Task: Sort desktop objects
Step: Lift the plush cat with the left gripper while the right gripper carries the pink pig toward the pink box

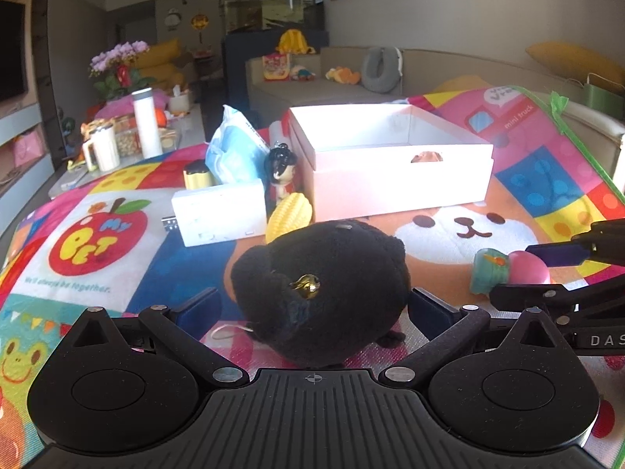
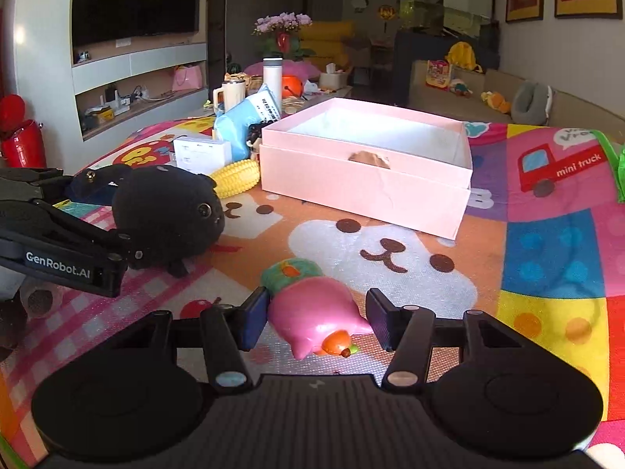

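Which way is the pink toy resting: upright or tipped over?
Tipped over. The pink toy lies on its side on the play mat, green end pointing towards the pink box.

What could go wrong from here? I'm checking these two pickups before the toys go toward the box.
1. The right gripper straddles the glossy pink toy, but a gap shows at one pad; off-centre closing could squirt it sideways.
2. The left gripper brackets the round black plush near its base; it may roll or slip out.
3. Both grippers work close together and could collide heading for the pink box.
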A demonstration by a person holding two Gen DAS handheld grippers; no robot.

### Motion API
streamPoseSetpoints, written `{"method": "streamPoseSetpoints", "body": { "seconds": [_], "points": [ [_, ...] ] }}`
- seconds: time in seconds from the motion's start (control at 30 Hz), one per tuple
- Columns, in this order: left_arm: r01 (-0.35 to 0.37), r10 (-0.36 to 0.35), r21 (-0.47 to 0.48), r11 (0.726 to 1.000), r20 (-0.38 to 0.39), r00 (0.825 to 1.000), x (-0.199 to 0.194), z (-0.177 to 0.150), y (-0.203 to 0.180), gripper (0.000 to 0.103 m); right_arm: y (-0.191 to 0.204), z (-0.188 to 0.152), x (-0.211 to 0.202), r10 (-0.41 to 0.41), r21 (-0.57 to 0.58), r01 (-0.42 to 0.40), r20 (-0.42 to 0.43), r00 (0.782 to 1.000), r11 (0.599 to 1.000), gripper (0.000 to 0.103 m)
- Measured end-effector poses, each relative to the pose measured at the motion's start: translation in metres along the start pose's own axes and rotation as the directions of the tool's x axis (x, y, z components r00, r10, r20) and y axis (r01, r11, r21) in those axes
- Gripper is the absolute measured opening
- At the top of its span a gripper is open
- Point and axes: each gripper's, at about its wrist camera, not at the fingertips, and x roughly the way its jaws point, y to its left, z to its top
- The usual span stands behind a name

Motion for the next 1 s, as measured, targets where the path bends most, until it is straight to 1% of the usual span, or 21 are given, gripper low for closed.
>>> {"method": "streamPoseSetpoints", "body": {
  "seconds": [0.13,0.3,0.4,0.47,0.57,0.6,0.7,0.77,0.87,1.0],
  "points": [
    [-0.002,0.002,-0.004,1.000,-0.007,1.000,0.005,-0.001,-0.003,0.103,-0.002,0.000,0.000,-0.011,0.009,0.011,0.002,1.000,1.000,0.054],
    [-0.004,0.004,-0.004,1.000,0.012,1.000,0.003,0.000,-0.004,0.103,-0.002,0.000,0.003,-0.013,0.006,0.013,-0.009,1.000,1.000,0.055],
    [-0.009,0.009,0.002,1.000,0.012,1.000,0.004,0.002,-0.005,0.103,-0.003,0.001,0.005,-0.008,0.012,0.008,-0.021,1.000,1.000,0.058],
    [-0.017,0.017,0.009,1.000,0.018,1.000,0.004,0.003,-0.007,0.103,-0.001,0.001,0.005,-0.018,0.006,0.018,-0.024,1.000,1.000,0.058],
    [-0.022,0.020,0.047,0.999,0.028,0.999,-0.001,0.006,-0.012,0.088,0.005,-0.001,0.001,-0.049,-0.020,0.049,-0.019,0.999,0.999,0.056],
    [-0.022,0.020,0.060,0.998,0.029,0.999,-0.004,0.007,-0.014,0.088,0.006,-0.001,-0.001,-0.053,-0.027,0.053,-0.021,0.998,0.998,0.055],
    [-0.019,0.015,0.096,0.995,0.042,0.999,-0.016,0.005,-0.018,0.087,0.010,-0.003,-0.013,-0.047,-0.030,0.046,-0.021,0.999,0.999,0.055],
    [-0.014,0.008,0.107,0.994,0.050,0.999,-0.027,0.002,-0.021,0.087,0.012,-0.003,-0.027,-0.055,-0.034,0.055,-0.004,0.998,0.998,0.055],
    [0.011,-0.019,0.112,0.994,0.069,0.997,-0.046,-0.001,-0.024,0.087,0.014,0.000,-0.050,-0.061,-0.036,0.062,0.021,0.998,0.997,0.055],
    [0.045,-0.060,0.136,0.990,0.112,0.992,-0.076,-0.001,-0.030,0.087,0.018,0.006,-0.082,-0.055,-0.049,0.057,0.047,0.997,0.997,0.055]
  ]
}}
